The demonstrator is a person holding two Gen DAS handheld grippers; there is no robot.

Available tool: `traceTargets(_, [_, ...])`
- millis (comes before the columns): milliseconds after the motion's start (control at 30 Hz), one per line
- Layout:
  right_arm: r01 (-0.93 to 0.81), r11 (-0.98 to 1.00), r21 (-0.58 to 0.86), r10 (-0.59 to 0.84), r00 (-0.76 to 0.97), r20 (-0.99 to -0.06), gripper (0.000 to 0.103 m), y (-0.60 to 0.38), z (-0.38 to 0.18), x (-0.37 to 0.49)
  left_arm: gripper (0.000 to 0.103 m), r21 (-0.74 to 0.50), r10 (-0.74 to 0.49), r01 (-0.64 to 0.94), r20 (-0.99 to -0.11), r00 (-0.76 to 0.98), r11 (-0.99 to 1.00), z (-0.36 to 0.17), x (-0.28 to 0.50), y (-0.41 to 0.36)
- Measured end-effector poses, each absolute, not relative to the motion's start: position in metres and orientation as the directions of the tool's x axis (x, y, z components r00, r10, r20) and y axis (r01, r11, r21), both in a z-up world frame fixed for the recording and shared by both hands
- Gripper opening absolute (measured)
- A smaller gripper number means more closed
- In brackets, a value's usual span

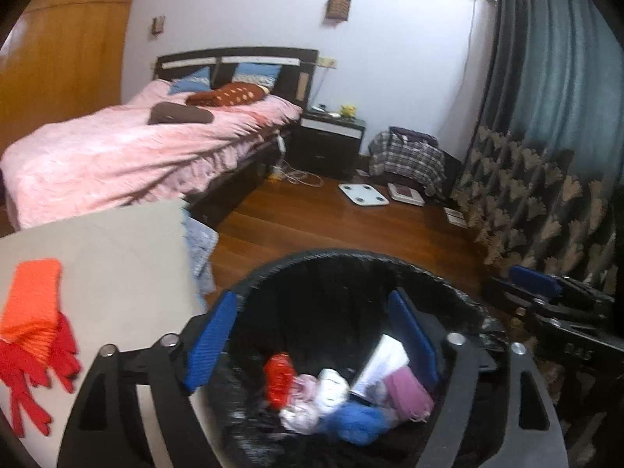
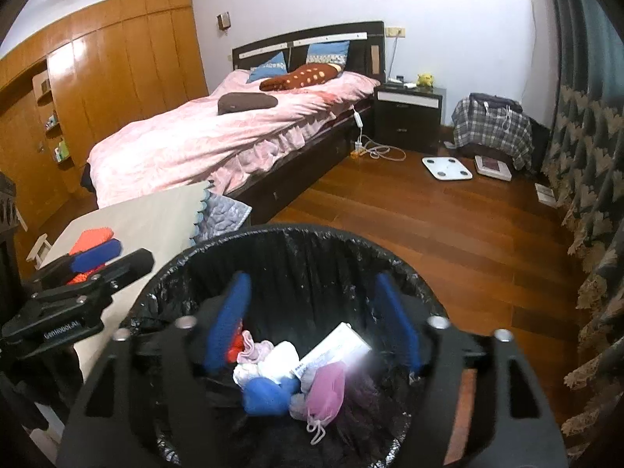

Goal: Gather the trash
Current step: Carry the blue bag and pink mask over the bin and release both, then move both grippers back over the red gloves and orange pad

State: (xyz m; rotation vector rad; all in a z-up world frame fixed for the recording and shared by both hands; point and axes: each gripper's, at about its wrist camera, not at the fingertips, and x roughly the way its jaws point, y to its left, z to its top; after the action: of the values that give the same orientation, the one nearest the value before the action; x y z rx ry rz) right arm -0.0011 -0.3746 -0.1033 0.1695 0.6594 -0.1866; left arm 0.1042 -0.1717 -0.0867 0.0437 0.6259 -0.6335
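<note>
Right wrist: hand-held gripper (image 2: 312, 319) over bin (image 2: 218, 249)

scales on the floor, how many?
2. White scale lies on the wood floor past the nightstand; second scale, with a dark red panel, sits just right of it, by the plaid-covered pile. More could be hidden.

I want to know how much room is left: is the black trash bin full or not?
Not full. The trash bin holds a few items only at its bottom, such as a blue wad and a pink pouch; the liner walls above are bare.
</note>
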Motion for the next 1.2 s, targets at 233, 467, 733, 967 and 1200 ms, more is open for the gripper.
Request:
traceTargets(233, [0.178, 0.979, 0.100, -0.085, 0.800, -0.594, 0.097, -0.352, -0.093, 0.004, 0.092, -0.113, -0.464, 0.485, -0.536, 0.705, 0.867, -0.073, 0.109, -0.124])
traceTargets(467, [0.105, 0.988, 0.111, -0.017, 0.794, -0.607, 0.097, -0.304, -0.096, 0.026, 0.095, -0.078, -0.368, 0.386, -0.523, 0.769, 0.919, -0.067, 0.110, -0.074])
traceTargets(733, [-0.003, 0.993, 0.117, 0.073, 0.800, -0.596, 0.097, -0.239, -0.096, 0.060, 0.095, -0.033, -0.224, 0.242, -0.520, 0.825, 0.970, -0.072, 0.110, -0.007])
traceTargets(967, [-0.075, 0.993, 0.088, 0.112, 0.805, -0.582, 0.097, -0.187, -0.098, 0.086, 0.095, -0.017, -0.121, 0.132, -0.530, 0.839, 0.991, -0.084, 0.116, 0.046])
traceTargets(1200, [-0.119, 0.988, 0.099, 0.155, 0.794, -0.587, 0.097, -0.144, -0.110, 0.111, 0.095, -0.011, -0.038, 0.038, -0.556, 0.830, 0.999, -0.101, 0.123, 0.094])
